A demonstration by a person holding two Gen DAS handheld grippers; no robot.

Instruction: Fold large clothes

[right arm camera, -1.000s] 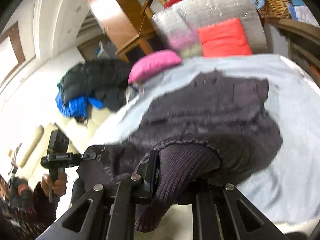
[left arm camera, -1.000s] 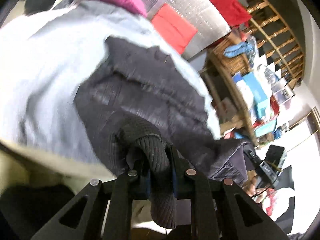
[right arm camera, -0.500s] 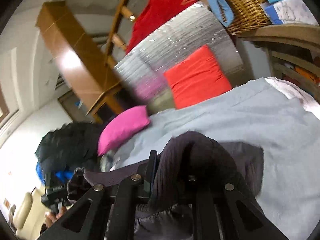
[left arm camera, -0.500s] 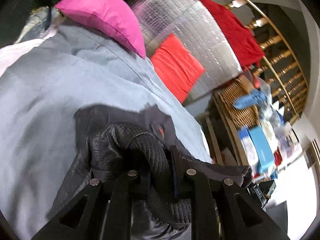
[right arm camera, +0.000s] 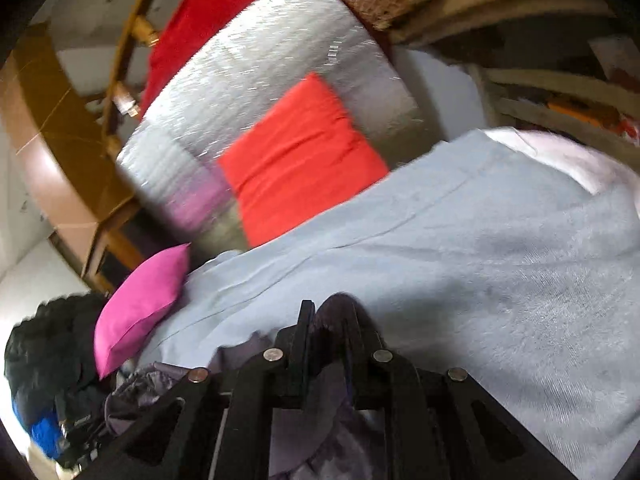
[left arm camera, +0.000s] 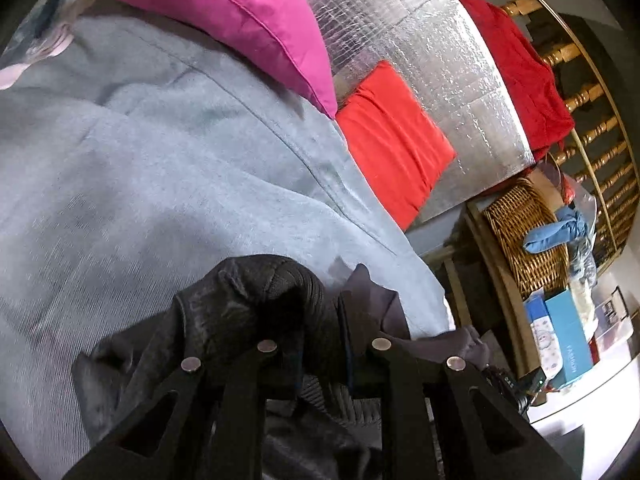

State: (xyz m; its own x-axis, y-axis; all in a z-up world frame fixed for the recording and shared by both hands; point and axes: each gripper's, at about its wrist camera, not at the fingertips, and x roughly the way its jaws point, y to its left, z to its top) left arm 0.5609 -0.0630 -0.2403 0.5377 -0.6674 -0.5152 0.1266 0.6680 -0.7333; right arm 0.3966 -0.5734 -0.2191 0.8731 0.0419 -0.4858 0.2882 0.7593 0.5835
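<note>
Left gripper (left arm camera: pixel 322 320) pinches a ribbed dark cuff of the jacket (left arm camera: pixel 256 292), the cloth bunched up between and over its fingers. Right gripper (right arm camera: pixel 326 328) is clamped on another fold of the same jacket (right arm camera: pixel 332 312) — most of the garment hangs below both, close to the cameras. Beyond them spreads the light blue bed sheet (left arm camera: pixel 140 168). At its far edge sit a pink pillow (left arm camera: pixel 224 8) and a red cushion (left arm camera: pixel 392 140) against a silver padded panel (left arm camera: pixel 432 52); a wicker basket (left arm camera: pixel 524 236) stands off to the side.
</note>
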